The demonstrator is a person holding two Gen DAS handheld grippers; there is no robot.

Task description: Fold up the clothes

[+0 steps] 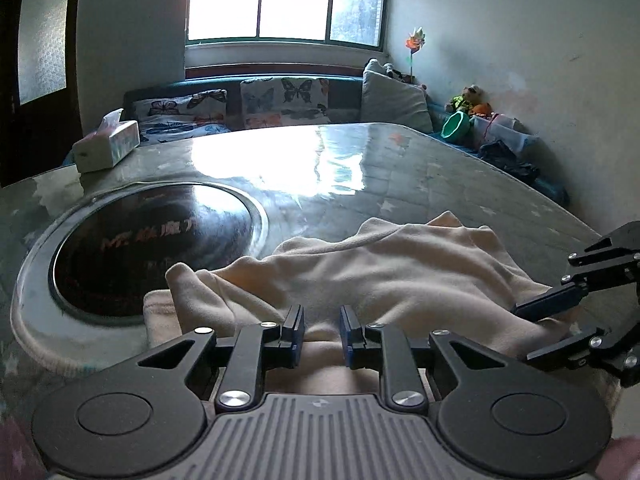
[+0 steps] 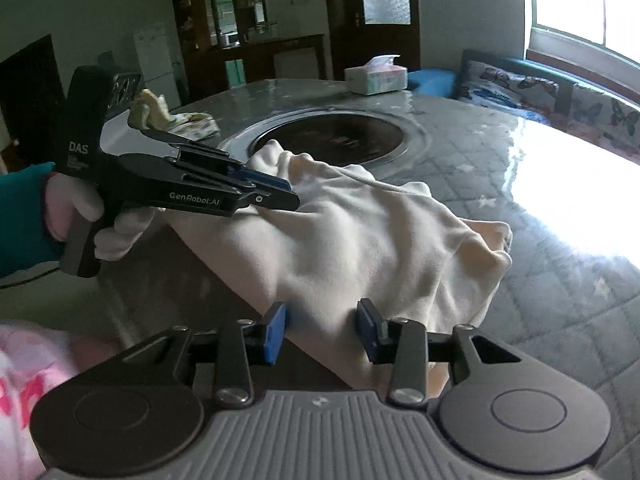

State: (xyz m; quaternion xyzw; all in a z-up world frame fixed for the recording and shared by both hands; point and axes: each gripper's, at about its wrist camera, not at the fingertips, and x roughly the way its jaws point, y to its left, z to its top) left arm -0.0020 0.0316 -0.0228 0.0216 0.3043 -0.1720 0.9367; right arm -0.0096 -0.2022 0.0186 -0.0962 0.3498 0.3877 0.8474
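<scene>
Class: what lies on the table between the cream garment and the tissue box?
The round black inset hotplate, seen in the right wrist view, sits between the crumpled cream garment and the white tissue box.

We see the left gripper as a matte black linkage with silver screws, blue rubber pads and white lettering: "GenRobot.AI" along one arm, "DAS" on its upright body. Our left hand wears a white glove under a teal sleeve. The right gripper shares the black arms, blue pads, round discs and a ribbed grey plate.
</scene>
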